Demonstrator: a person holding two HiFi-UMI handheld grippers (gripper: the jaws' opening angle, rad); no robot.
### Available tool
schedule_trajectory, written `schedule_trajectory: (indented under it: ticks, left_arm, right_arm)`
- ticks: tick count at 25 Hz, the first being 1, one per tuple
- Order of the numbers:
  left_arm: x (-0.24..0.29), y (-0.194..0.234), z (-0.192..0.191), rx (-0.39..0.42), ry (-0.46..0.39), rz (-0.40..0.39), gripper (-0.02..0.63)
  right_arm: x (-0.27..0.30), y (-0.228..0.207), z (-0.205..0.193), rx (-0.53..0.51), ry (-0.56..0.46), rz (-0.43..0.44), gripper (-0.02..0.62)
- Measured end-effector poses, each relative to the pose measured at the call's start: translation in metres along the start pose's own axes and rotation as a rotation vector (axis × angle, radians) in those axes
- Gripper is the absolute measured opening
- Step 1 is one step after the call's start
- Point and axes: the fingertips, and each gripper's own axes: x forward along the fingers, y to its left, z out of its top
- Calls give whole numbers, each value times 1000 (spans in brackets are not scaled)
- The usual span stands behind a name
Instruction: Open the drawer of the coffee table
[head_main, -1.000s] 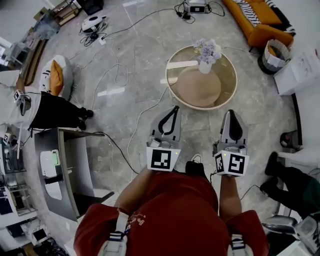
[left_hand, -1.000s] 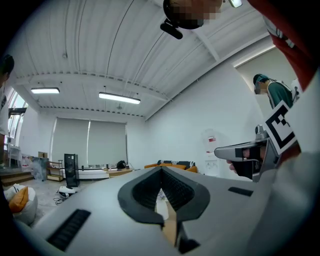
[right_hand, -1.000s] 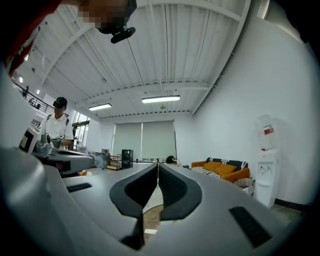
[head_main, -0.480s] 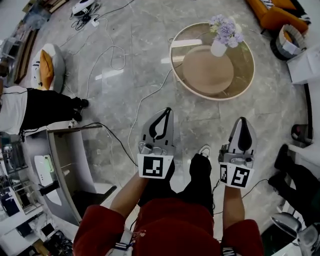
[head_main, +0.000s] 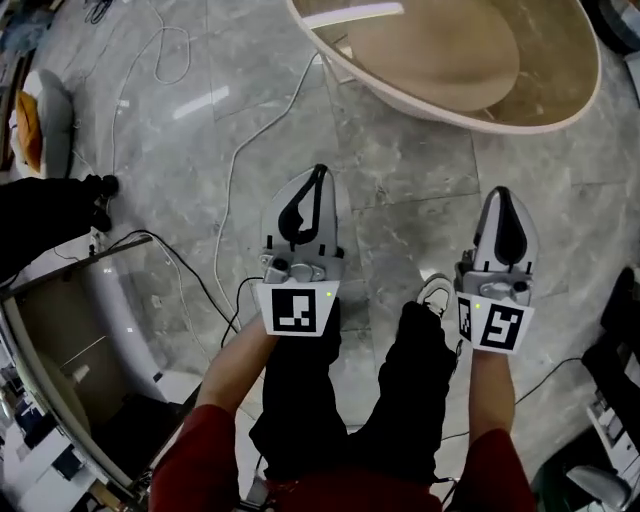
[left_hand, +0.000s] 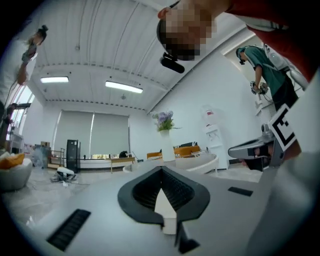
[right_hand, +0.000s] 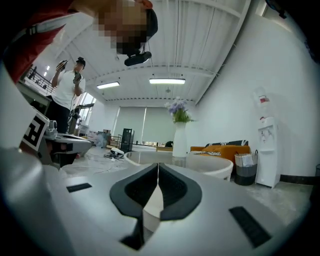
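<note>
The round coffee table (head_main: 440, 112) with a beige top and cream rim fills the top of the head view; no drawer shows on it. My left gripper (head_main: 318, 172) and right gripper (head_main: 503, 190) are held side by side over the marble floor, short of the table's rim, both pointing at it. Each has its jaws together with nothing between them. In the left gripper view the left gripper (left_hand: 161, 169) faces the table's side (left_hand: 200, 162) at low height. The right gripper (right_hand: 158, 165) also faces the table (right_hand: 215, 165), on which a white vase (right_hand: 179, 140) of flowers stands.
Cables (head_main: 235, 170) trail over the floor left of the grippers. A grey counter (head_main: 70, 330) stands at the lower left. An orange sofa (right_hand: 225, 147), a bin (right_hand: 245, 167) and a water dispenser (right_hand: 267, 150) lie beyond the table. Another person (right_hand: 67, 95) stands at the left.
Both grippers and the head camera have dropped low toward the floor. The table has grown and slid to the top edge, and the vase has left the head view. Jaws stay together.
</note>
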Motion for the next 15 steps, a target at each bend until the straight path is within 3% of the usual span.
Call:
schedule_trajectory:
  ticks: [4, 9, 15]
  left_arm:
    - [7, -17, -104, -64, 6, -10, 14]
    - [23, -41, -206, -44, 7, -47, 14]
    - [22, -49, -273, -32, 14, -36, 14]
  right_arm:
    - [11, -1, -108, 21, 4, -1, 23]
    - [32, 3, -207, -29, -15, 10, 23]
    - [44, 21, -287, 52, 50, 32, 23]
